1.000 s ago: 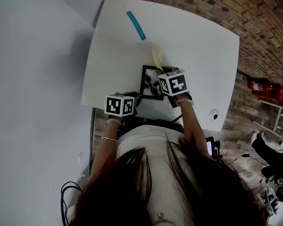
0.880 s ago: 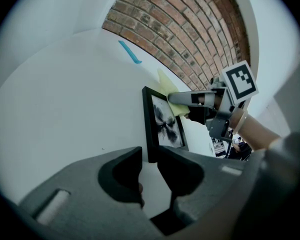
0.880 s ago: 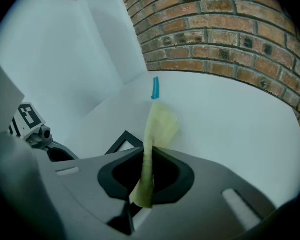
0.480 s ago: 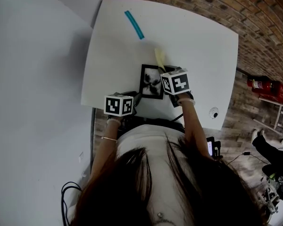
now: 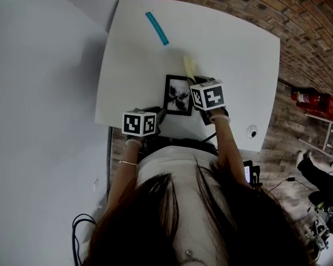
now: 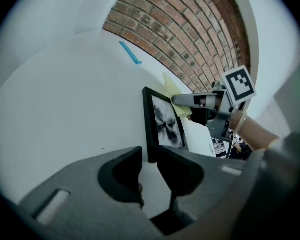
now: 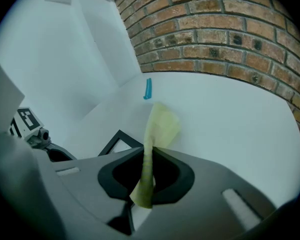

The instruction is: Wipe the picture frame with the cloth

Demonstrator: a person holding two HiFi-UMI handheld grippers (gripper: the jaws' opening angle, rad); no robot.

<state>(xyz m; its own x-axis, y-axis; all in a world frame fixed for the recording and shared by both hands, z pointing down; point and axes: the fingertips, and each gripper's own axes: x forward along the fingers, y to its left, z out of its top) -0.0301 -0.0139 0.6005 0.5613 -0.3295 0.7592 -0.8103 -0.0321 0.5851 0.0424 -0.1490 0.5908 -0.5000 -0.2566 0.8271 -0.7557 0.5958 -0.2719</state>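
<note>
- On table (image 5: 233, 43), toward near edge: picture frame (image 5: 178, 95).
- Clamped on frame's near left corner: left gripper (image 6: 150, 166).
- Just beyond frame's far right corner: cloth (image 5: 189, 67), pinched in right gripper (image 7: 149, 159).
- Far back on table, well apart: bar (image 5: 157, 28).

My left gripper (image 6: 149, 166) and right gripper (image 7: 149, 174) are matte grey plastic, each with darker scooped pads (image 6: 121, 176) inside the jaws. Each carries a white cube (image 5: 139, 123) printed with black square markers. I wear a pale short-sleeved top (image 5: 172, 160) and a thin bracelet (image 5: 127, 163) on my left wrist; my hair (image 5: 211, 226) is long and dark.
</note>
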